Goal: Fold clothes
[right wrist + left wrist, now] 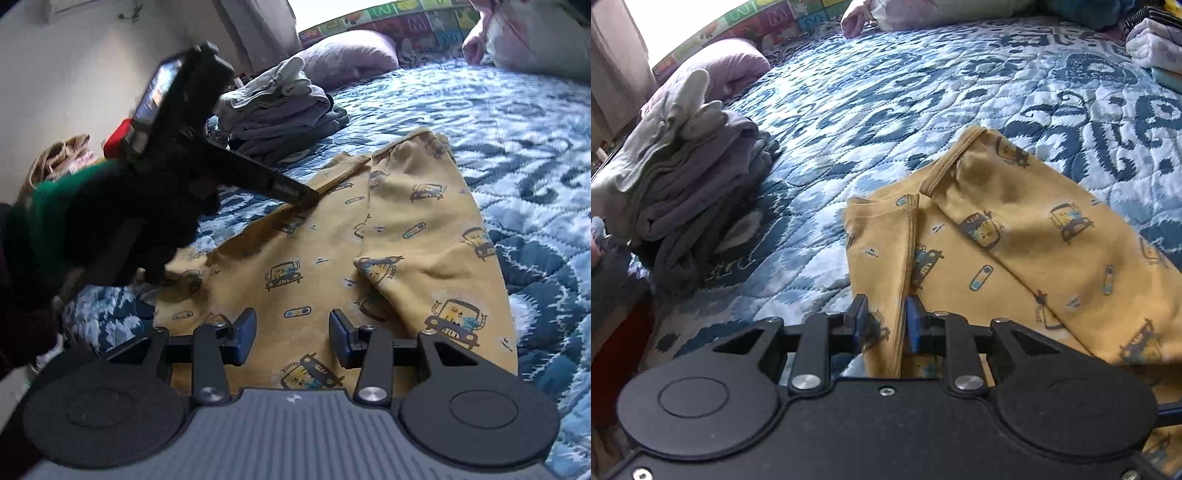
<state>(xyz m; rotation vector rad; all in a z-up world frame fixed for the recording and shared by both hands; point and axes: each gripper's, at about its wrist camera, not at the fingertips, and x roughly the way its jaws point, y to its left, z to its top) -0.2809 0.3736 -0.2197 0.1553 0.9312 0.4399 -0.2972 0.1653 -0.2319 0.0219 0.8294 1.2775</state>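
Blue-and-white quilted bedding (886,110) covered the bed where the folding took place. Nearest the left wrist camera, the left gripper (886,317) had its jaws pinched on a fold of the yellow pyjama garment (1015,229), printed with cartoon cars, the cloth running up between the blue pads (913,325). In the right wrist view, the right gripper (292,334) hovered over the same garment (424,240) with its jaws spread, nothing between them but the fabric lying flat on the quilt below. A gloved hand (122,221) with a green cuff carried the left gripper in from that view's left, its tip meeting the garment's edge. The yellow garment lay partly folded on the near part of the bed, one flap turned over the other. Farther back, to the left, sat a stack of folded grey and lilac clothes (694,177). Behind it lay a lilac pillow (727,66), and a colourful alphabet mat (406,18) lined the far edge.
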